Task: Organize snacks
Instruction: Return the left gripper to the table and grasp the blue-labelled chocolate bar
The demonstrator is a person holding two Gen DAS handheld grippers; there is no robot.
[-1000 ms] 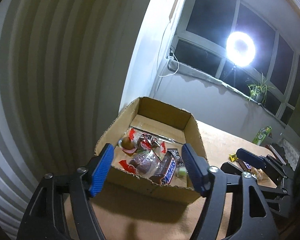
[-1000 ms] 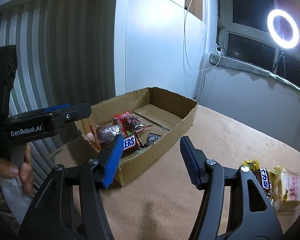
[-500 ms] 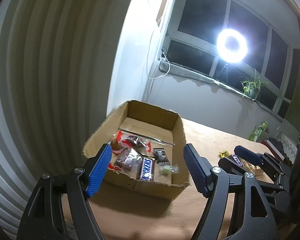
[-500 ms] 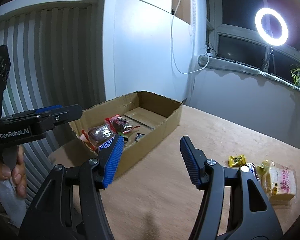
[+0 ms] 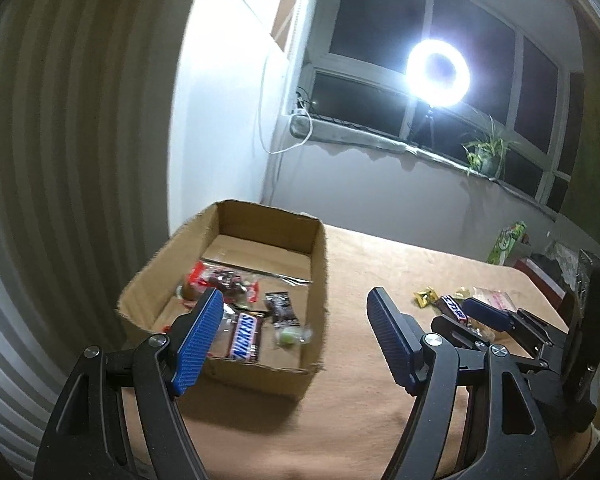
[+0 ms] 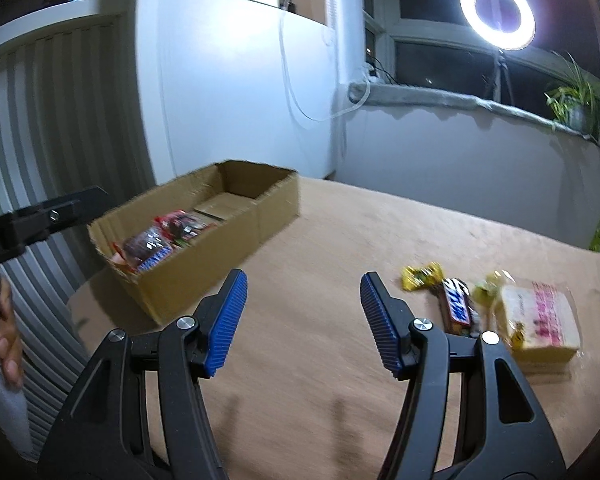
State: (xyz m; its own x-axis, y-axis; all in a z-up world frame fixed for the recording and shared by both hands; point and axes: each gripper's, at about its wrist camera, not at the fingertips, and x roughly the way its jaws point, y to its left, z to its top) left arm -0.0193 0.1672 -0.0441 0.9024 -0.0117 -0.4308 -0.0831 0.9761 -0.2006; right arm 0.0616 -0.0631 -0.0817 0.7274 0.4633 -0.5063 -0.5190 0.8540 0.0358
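Note:
An open cardboard box (image 5: 318, 264) (image 6: 204, 276) sits at the table's left and holds several snacks, among them a Snickers bar (image 5: 246, 336). Loose on the table to the right lie a yellow candy (image 6: 422, 276), a second Snickers bar (image 6: 456, 306) and a wrapped cake (image 6: 540, 322). My left gripper (image 5: 294, 320) is open and empty, near the box's front right corner. My right gripper (image 6: 304, 300) is open and empty above bare table, left of the loose snacks; it also shows in the left wrist view (image 5: 488, 316).
The tan table (image 6: 340, 240) has a curved front edge. A green carton (image 5: 506, 242) stands at the far right. A ring light (image 6: 498, 12) and a potted plant (image 6: 576, 104) are by the window. A white wall and ribbed panel stand behind the box.
Both grippers have swung to the right, away from the box. The loose snacks have come closer to the middle of the right wrist view. Both stay open.

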